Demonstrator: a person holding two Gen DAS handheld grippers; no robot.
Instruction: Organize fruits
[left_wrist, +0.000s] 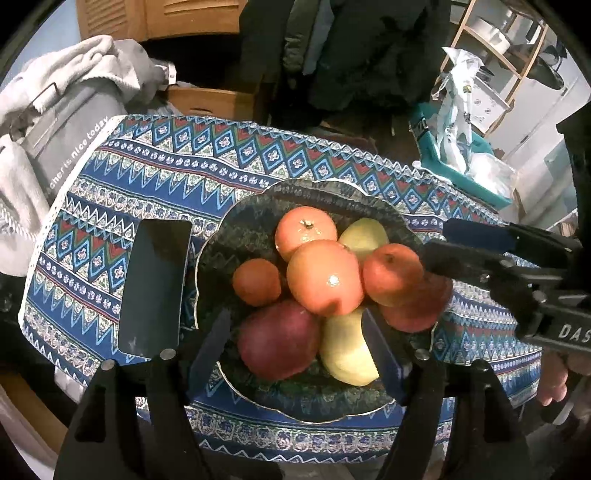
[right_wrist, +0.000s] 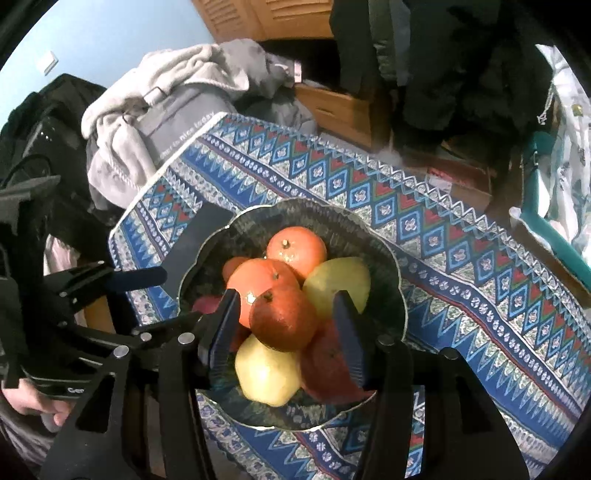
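Blue-padded and spread wide, the right gripper (right_wrist: 288, 332) hovered over a dark green scalloped bowl (right_wrist: 388, 258) heaped with fruit, its fingers flanking a reddish-orange round fruit (right_wrist: 282, 317) on top of the pile without visibly pressing it. Beneath that fruit lay a pale yellow pear (right_wrist: 266, 373) and a red apple (right_wrist: 325, 365), with a large orange (right_wrist: 258, 280), a second orange (right_wrist: 297, 247) and a yellow-green pear (right_wrist: 340, 280) behind. The left gripper (left_wrist: 295, 350), also spread apart and holding nothing, hung over the bowl's near edge above a dark red apple (left_wrist: 277, 343), with a small tangerine (left_wrist: 256, 282) just beyond. The bowl sat on a blue patterned tablecloth (left_wrist: 147, 177), beside a flat black rectangular phone (left_wrist: 151, 288). Grey towels (left_wrist: 55, 74) were piled past the table's left edge.
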